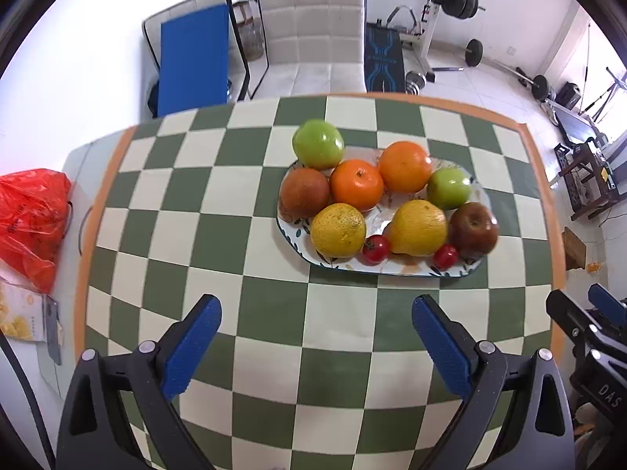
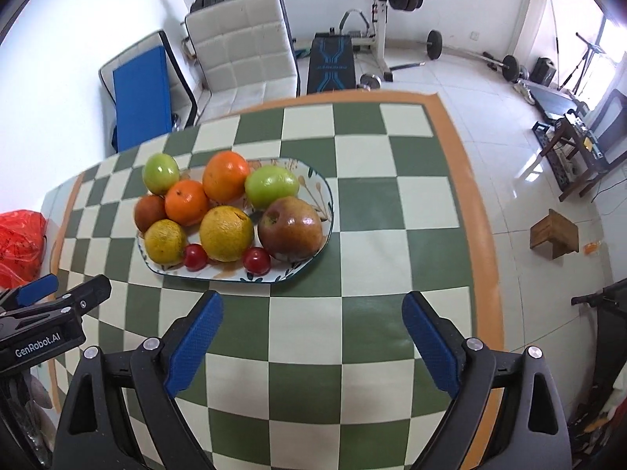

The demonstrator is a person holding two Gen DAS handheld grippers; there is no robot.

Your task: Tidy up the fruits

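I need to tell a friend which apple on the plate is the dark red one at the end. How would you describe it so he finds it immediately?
Find the oval patterned plate on the green-and-cream checkered tablecloth. Go to the plate's end nearest the tablecloth's orange border, on the right. The dark red apple sits there beside a green apple and a yellow citrus fruit; it alone is brownish red, glossy, with a deep stem dimple.

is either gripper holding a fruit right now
No, the left gripper and right gripper both hover open over the tablecloth, short of the plate.
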